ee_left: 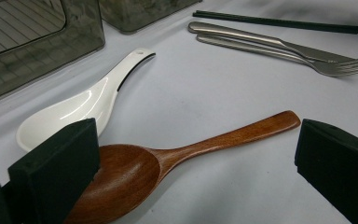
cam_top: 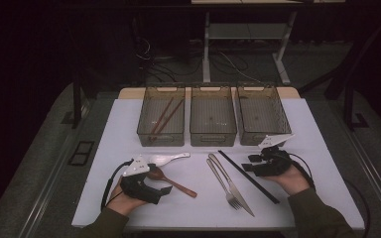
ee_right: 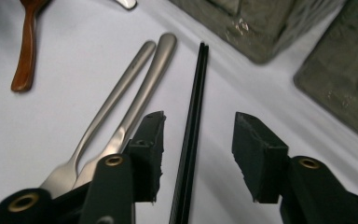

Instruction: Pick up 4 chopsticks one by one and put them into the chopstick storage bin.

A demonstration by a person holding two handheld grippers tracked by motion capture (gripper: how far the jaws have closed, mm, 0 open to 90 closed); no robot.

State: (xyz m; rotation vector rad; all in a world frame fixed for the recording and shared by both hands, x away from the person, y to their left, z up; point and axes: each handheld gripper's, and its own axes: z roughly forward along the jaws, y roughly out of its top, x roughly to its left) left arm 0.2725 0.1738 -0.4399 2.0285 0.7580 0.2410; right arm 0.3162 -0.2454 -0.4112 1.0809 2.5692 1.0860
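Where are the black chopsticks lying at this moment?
In the high view the black chopsticks lie on the table's right half, between the knife and the right gripper.

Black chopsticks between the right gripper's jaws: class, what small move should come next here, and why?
Probably lower the right gripper and close its jaws on the black chopsticks. The jaws stand open with the pair lying between them on the white table, not yet pressed. Brown chopsticks already lie in the left bin, so sorting seems under way, though which bin suits this pair cannot be told.
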